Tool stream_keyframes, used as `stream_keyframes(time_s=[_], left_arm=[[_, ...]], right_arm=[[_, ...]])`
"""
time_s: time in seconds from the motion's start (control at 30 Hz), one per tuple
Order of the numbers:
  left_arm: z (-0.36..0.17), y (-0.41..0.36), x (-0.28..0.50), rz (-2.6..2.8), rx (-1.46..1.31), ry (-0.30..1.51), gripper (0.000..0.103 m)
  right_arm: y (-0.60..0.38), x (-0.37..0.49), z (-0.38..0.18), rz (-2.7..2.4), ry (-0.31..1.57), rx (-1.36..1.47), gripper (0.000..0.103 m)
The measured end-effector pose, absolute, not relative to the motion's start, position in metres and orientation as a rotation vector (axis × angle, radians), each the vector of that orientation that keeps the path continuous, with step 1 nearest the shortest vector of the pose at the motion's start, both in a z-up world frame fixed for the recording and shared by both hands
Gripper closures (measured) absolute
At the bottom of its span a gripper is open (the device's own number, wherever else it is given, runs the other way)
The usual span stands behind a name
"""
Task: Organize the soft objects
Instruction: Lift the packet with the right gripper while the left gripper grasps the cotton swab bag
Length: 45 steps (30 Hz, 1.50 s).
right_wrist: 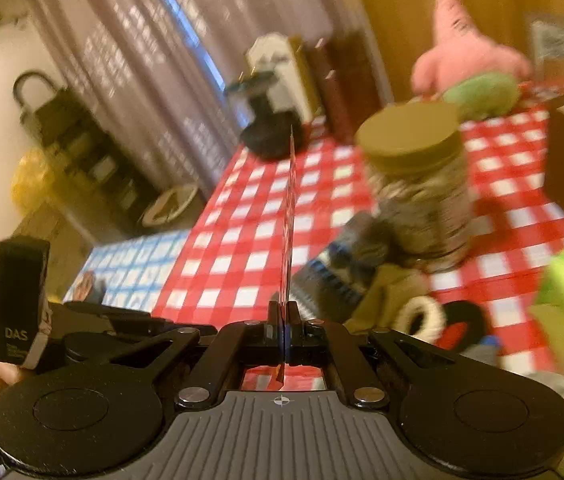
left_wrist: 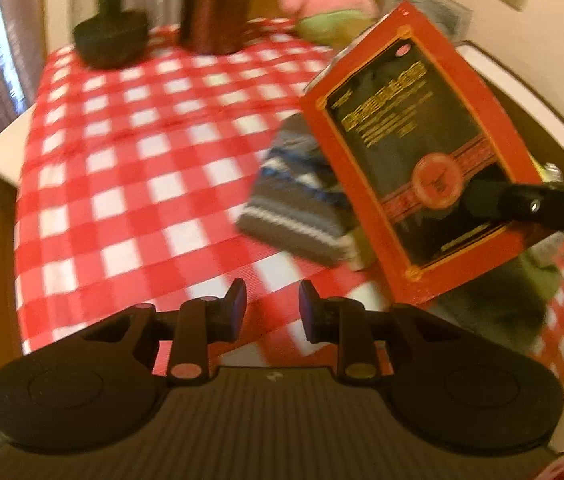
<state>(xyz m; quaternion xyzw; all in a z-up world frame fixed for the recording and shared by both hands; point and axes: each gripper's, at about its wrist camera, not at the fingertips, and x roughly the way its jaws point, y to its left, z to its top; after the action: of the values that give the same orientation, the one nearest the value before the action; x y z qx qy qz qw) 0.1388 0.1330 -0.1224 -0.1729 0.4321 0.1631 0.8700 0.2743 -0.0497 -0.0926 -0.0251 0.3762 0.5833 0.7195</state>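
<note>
While left view shows red packet (left_wrist: 421,152) face, right shows edge.

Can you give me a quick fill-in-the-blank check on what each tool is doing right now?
1. The right tool is shut on the thin red ____.
2. The left tool is open and holds ____.
3. The striped knit sock lies on the red-and-white ____ tablecloth.
4. The plush toy at the far end of the table is ____ in colour.

Missing words: packet; nothing; checked; pink
</note>
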Motion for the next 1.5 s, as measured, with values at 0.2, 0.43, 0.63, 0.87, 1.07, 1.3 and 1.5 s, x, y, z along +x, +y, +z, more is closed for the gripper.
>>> stream_keyframes(time_s=[0.2,0.43,0.63,0.87,1.07,1.3,1.5], left_arm=[[-0.101,0.102,0.161,0.21,-0.302,0.853,0.074],[-0.084,0.052,0.19,0.048,-0.216,0.808,0.071],[-0.078,0.006,0.216,-0.087,-0.142,0.788,0.069],[-0.083,-0.038,0.242,-0.189,-0.064,0.777,0.061],[-0.092,-0.059,0.265,-0.198,-0.01,0.788,0.061],[-0.102,-0.068,0.284,-0.184,0.002,0.801,0.061],[-0.106,-0.073,0.291,-0.181,0.012,0.815,0.077]], right_arm=[[-0.108,0.276,-0.059,1.167,0.762,0.032,0.102],[-0.18,0.276,-0.023,1.007,0.677,0.111,0.102],[-0.231,0.27,-0.003,0.867,0.621,0.161,0.102],[-0.276,0.266,0.0,0.73,0.603,0.203,0.102],[-0.309,0.273,-0.007,0.661,0.625,0.237,0.102],[-0.332,0.282,-0.014,0.63,0.65,0.255,0.102],[-0.34,0.29,-0.017,0.632,0.662,0.257,0.102]])
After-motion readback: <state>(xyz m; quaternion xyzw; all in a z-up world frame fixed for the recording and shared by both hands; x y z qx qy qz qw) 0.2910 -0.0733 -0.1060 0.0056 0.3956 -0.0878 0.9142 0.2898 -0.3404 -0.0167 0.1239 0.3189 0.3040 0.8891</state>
